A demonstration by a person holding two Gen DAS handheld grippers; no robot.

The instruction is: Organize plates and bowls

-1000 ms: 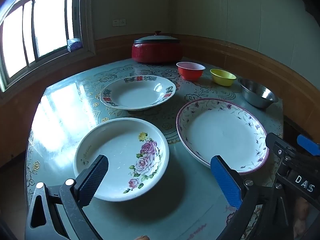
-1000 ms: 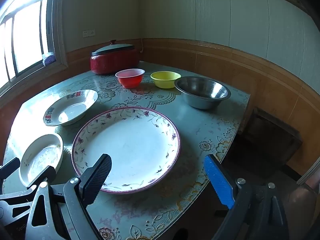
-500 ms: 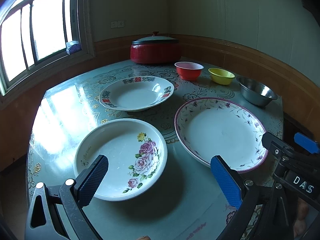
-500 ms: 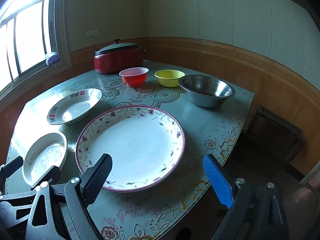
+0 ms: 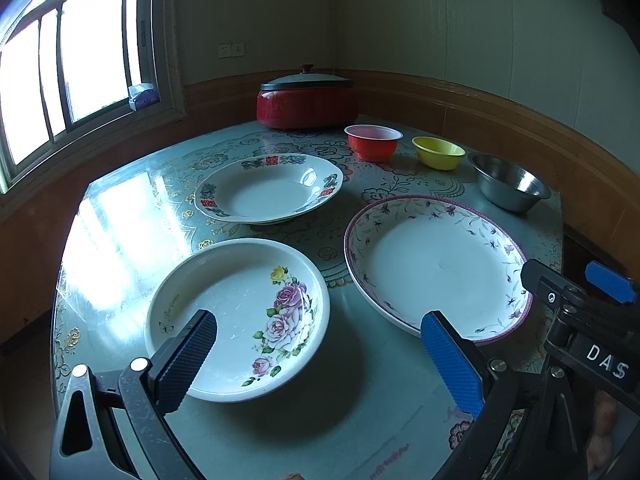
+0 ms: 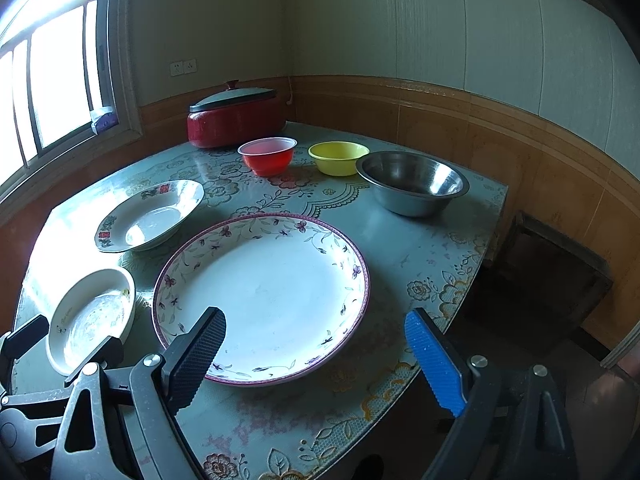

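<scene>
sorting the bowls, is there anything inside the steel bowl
The steel bowl looks empty: bare metal on its inside walls and bottom. Its near rim hides a thin strip of the interior just behind it.

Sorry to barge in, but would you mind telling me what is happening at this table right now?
A person holds a two-finger gripper in each hand over a table of dishes to be organized. Both are open and empty. The left gripper hovers by the rose plate; the right gripper hovers over the near rim of the large purple-rimmed plate. A third plate and the red bowl, yellow bowl and steel bowl sit apart, nothing stacked yet.
</scene>
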